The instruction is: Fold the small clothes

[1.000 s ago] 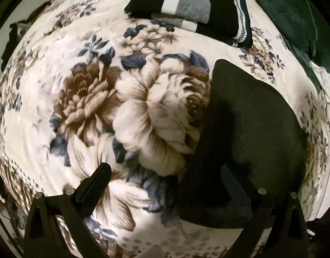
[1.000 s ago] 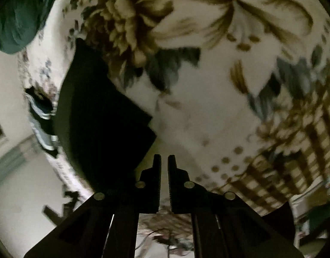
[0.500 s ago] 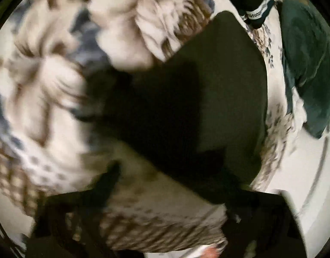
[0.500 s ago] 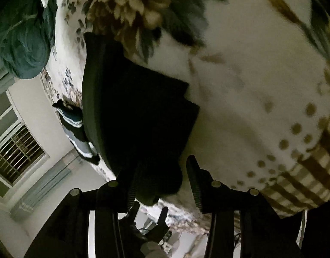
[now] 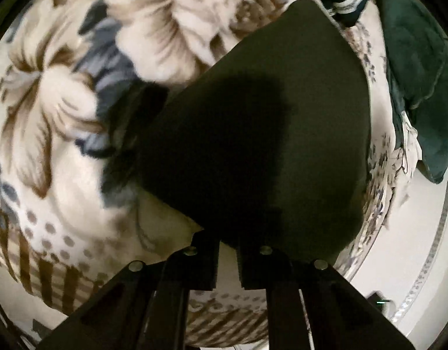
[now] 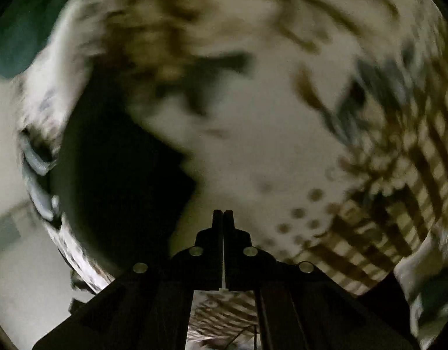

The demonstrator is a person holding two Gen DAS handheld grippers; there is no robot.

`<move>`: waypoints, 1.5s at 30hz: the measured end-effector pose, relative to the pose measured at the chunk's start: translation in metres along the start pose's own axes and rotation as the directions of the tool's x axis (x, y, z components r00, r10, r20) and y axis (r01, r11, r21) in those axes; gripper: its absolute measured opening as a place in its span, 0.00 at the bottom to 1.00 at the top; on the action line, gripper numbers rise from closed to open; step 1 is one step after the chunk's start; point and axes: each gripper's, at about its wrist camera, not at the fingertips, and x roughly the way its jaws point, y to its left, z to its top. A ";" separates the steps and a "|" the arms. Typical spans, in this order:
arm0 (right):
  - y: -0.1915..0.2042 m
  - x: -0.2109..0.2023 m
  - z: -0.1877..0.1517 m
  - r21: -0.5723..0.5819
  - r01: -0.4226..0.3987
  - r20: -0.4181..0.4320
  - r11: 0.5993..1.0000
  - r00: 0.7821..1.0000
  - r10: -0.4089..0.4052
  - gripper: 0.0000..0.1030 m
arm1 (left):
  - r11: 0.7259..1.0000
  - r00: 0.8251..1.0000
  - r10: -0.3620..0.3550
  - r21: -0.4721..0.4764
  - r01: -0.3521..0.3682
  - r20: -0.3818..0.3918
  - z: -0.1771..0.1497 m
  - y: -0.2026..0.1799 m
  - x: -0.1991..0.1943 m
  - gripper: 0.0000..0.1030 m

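Bed [image 5: 63, 227], dim light, covered with a cream plush blanket [image 5: 57, 110] printed with large brown and grey-blue flowers, dots and brown bars along its border. Beyond the bed's edge in my left wrist view is a pale floor [image 5: 413, 233].

Item 1: dark, nearly black folded cloth garment [image 5: 282, 134], smooth and flat. It lies on the blanket near the bed's edge and fills the middle of my left wrist view. In my right wrist view it lies at the left [image 6: 116, 175], blurred.

Item 2: dark folded garment with white and grey bands [image 5: 350, 3], on the blanket past the far tip of item 1. Only one end shows.

Item 3: dark green plush cloth [image 5: 416, 73], bunched on the bed beside item 1 and apart from it, with a strip of blanket between them.

Item 4: left gripper [image 5: 228, 248], black. Its jaws have just been closing. They now stand almost together on the near edge of item 1, with the cloth's rim between the tips and a thin slit below it.

Item 5: right gripper [image 6: 223, 215], black. Its jaws have just been closing and are now pressed together with nothing between them. The tips are over bare blanket [image 6: 253, 145], just beside the near corner of item 1.
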 end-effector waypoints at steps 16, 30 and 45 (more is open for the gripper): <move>0.012 0.025 0.006 -0.055 -0.418 -0.163 0.907 0.900 0.405 0.84 | 0.994 0.993 -0.032 0.103 0.020 0.112 0.062 0.007 -0.059 0.66; 0.066 0.104 0.010 -0.135 -0.595 -0.260 0.792 0.793 0.551 1.00 | 0.933 0.979 -0.181 0.301 0.199 -0.089 0.111 -0.021 0.036 1.00; 0.132 0.114 -0.016 -0.078 -0.581 -0.072 0.810 0.814 0.577 0.42 | 0.875 0.961 -0.227 0.401 0.273 -0.160 0.119 -0.069 0.025 0.41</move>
